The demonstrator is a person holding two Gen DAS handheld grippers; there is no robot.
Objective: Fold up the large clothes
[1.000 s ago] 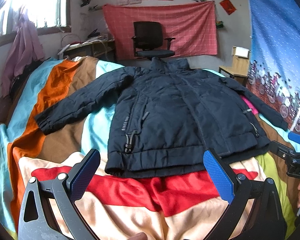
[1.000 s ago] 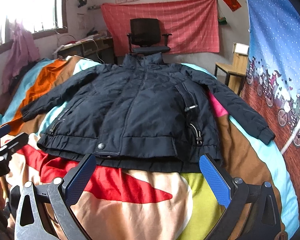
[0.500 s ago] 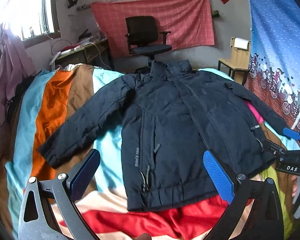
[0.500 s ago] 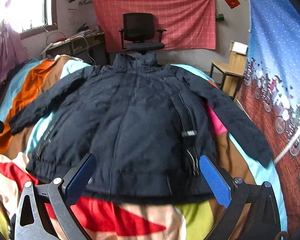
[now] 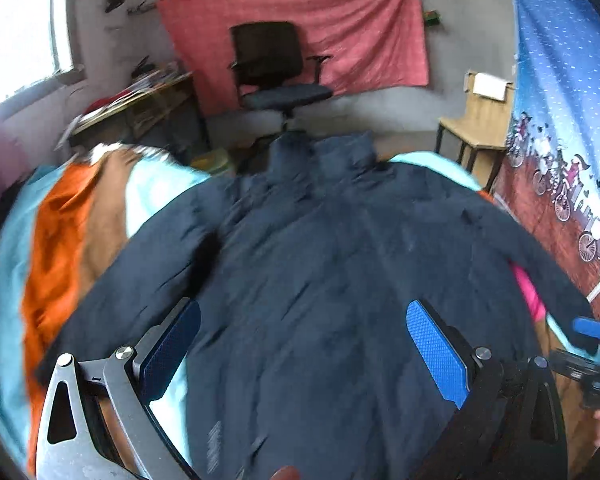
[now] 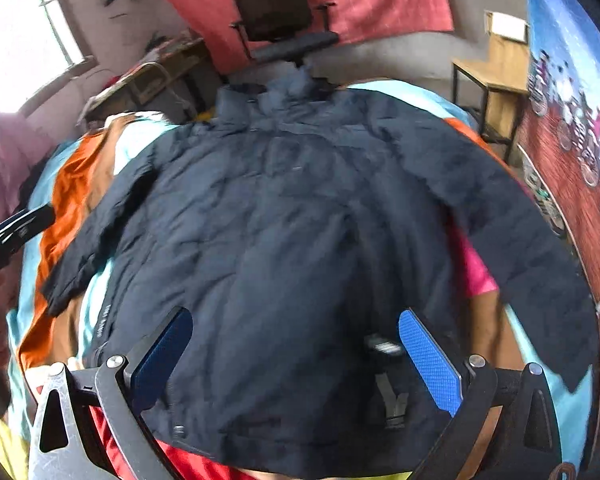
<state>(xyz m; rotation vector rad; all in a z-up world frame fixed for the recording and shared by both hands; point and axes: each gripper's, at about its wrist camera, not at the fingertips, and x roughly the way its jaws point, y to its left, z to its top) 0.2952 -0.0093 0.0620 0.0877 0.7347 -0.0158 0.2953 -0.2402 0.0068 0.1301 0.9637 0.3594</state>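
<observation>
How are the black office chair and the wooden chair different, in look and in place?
The office chair is black with armrests and a padded seat; the wooden chair is pale wood on thin dark legs. The office chair stands before the red cloth; the wooden chair stands by the blue curtain. Both are beyond the jacket's collar.

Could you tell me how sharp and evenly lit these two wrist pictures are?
Left wrist view: jacket smeared by motion blur, window blown out white, left tongs crisp. Right wrist view: similar blur, window glare at upper left, right tongs sharp; fisheye bends both.
</observation>
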